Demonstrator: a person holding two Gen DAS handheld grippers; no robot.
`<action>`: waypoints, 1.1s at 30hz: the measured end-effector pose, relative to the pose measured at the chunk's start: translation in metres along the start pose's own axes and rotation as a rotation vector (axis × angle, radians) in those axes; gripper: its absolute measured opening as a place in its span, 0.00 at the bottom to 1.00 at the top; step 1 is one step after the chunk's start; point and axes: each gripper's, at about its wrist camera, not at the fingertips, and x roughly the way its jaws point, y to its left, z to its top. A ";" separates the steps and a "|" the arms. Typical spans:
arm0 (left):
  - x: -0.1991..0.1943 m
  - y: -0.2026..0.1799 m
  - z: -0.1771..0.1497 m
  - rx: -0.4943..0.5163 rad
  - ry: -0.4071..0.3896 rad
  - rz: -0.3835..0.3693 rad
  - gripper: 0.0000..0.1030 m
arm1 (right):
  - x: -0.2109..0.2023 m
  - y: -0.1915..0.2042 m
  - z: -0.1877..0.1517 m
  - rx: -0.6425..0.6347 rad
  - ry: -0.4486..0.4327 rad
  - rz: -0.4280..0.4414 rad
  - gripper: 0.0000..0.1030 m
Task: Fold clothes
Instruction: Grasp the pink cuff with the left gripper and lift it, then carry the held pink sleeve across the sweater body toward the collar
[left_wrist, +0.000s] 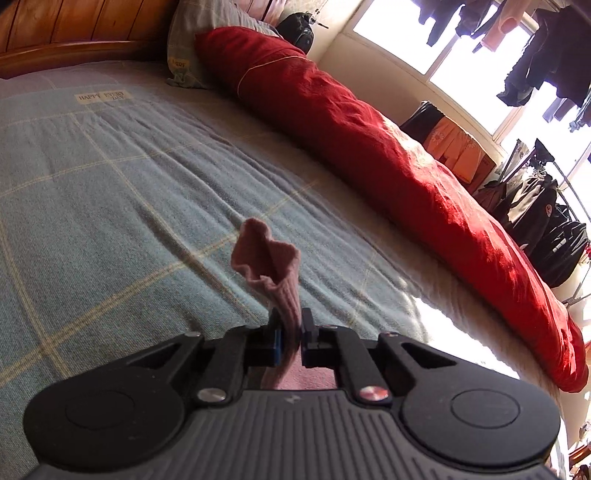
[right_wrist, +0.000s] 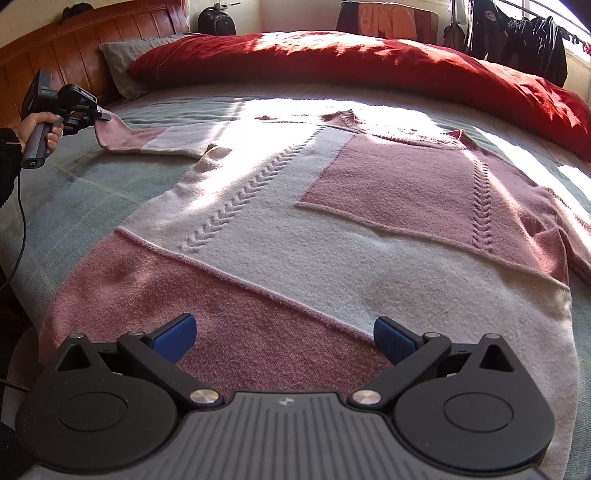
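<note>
While the pink-and-cream knitted sweater is spread flat across the bed, hem at the near edge, it is judged soft, limp and best lifted by cuffs or hem. The right gripper is held agape above the hem. Farther left, the sleeve cuff is pinched in the left gripper, raised and tilted downward.

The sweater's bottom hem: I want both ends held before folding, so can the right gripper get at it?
Probably yes: the right gripper hangs over the sweater, jaws open, with nothing lying between them and the hem.
</note>
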 end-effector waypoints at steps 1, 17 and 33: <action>-0.004 -0.006 0.001 0.003 -0.002 -0.018 0.07 | -0.003 0.000 -0.001 0.001 -0.005 0.003 1.00; -0.041 -0.132 -0.017 0.163 0.048 -0.179 0.06 | -0.046 -0.002 -0.024 0.021 -0.080 0.040 1.00; -0.059 -0.262 -0.070 0.323 0.133 -0.309 0.07 | -0.072 -0.021 -0.059 0.057 -0.080 0.049 1.00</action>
